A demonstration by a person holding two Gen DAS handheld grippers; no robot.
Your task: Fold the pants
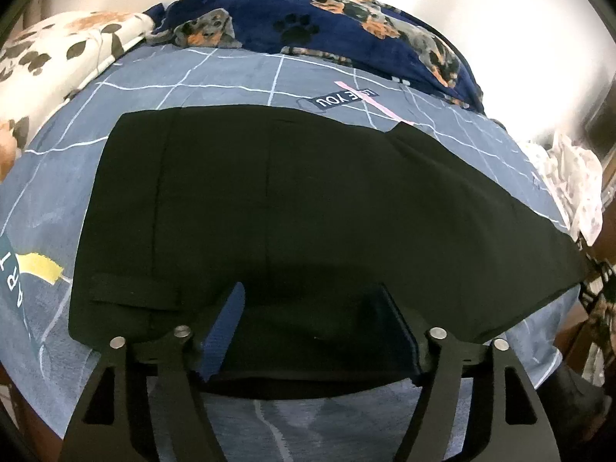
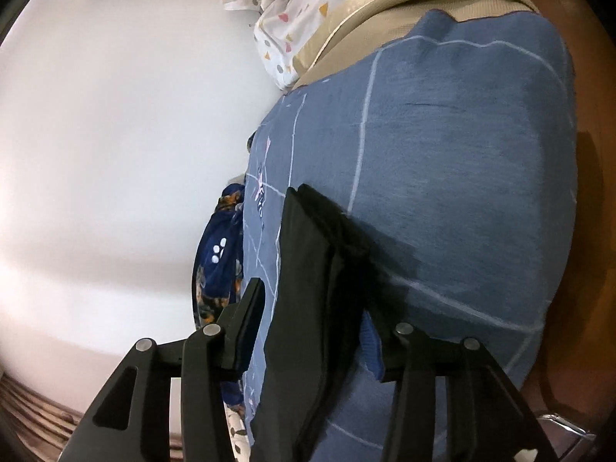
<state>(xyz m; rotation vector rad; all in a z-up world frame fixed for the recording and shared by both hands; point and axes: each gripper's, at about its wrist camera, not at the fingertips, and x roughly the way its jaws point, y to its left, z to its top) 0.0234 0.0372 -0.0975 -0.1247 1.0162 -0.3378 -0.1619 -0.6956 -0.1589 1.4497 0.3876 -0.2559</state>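
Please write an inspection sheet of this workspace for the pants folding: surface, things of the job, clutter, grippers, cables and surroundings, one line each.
Surface: bed with a blue-grey grid-pattern sheet, mostly smooth.
Job's things: black pants lying flat and folded on the sheet; layered edges show in the right wrist view.
Clutter: navy dog-print blanket bunched at the far edge; white leaf-print bedding at the far left; white confetti-print cloth by the wall.
Grippers: left gripper open over the near edge of the pants, pads not pressing; right gripper open, the pants' end between its fingers but not pinched.
Cables: nothing seen.
Surroundings: pale wall, wooden floor beside the bed.
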